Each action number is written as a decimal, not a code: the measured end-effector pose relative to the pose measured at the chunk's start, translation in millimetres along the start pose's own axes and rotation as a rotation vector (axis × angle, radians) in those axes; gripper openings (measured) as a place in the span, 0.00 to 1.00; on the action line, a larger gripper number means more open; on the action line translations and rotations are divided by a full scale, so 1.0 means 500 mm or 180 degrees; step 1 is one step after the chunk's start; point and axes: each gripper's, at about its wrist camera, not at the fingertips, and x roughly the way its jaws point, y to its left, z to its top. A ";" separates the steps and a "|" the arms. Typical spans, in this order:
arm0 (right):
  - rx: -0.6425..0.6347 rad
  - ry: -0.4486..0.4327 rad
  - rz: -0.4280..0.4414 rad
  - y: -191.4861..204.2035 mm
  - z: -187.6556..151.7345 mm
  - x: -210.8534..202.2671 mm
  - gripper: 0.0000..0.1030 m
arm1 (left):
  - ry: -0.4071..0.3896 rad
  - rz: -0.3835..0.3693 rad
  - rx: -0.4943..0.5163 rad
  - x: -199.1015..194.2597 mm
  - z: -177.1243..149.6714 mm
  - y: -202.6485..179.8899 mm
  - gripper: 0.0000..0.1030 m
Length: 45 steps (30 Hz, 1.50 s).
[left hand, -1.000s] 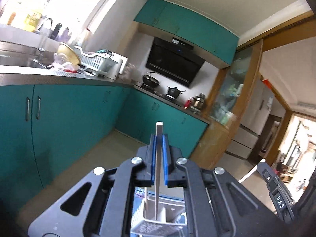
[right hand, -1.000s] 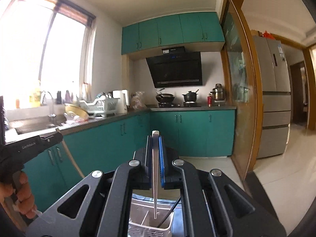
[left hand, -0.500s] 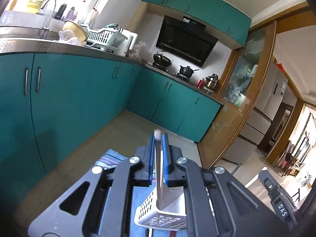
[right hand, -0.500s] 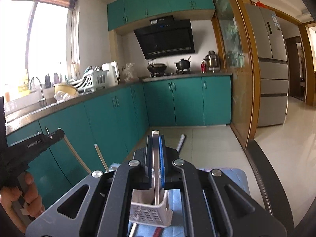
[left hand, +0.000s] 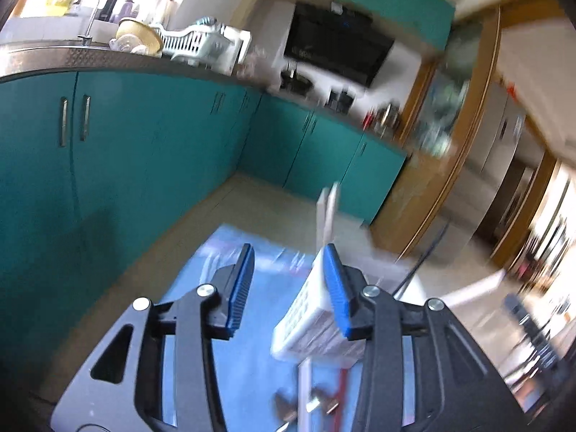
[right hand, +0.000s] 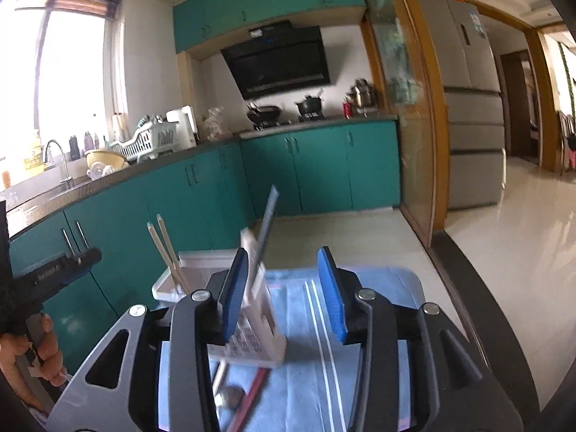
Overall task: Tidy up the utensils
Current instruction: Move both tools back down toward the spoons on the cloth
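Note:
A white slotted utensil caddy (left hand: 316, 327) stands on a blue cloth (left hand: 259, 288); it also shows in the right wrist view (right hand: 255, 334). A pale flat utensil handle (left hand: 325, 212) sticks up from it, and in the right wrist view a grey-blue handle (right hand: 268, 223) and a white one (right hand: 250, 248) lean in it. My left gripper (left hand: 289, 289) is open, its right pad beside the caddy. My right gripper (right hand: 284, 291) is open and empty, its left pad beside the caddy. Two chopsticks (right hand: 165, 248) stand in a white tub (right hand: 183, 277) behind. Loose utensils (right hand: 248, 396) lie in front of the caddy.
Teal cabinets (right hand: 201, 194) run along the left and back, with a sink, dish rack (right hand: 147, 140) and stove on the counter. A fridge (right hand: 471, 108) stands right. The left hand-held gripper's body (right hand: 54, 270) shows at the left of the right wrist view.
Both grippers were shut on flat utensil handles above the caddy; both have opened, leaving the utensils standing in the caddy. The left view swings, blurred.

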 end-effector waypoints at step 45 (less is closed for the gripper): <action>0.0074 0.2220 0.0718 0.094 -0.269 0.212 0.24 | 0.1470 -0.0099 0.0429 0.151 -0.251 0.020 0.05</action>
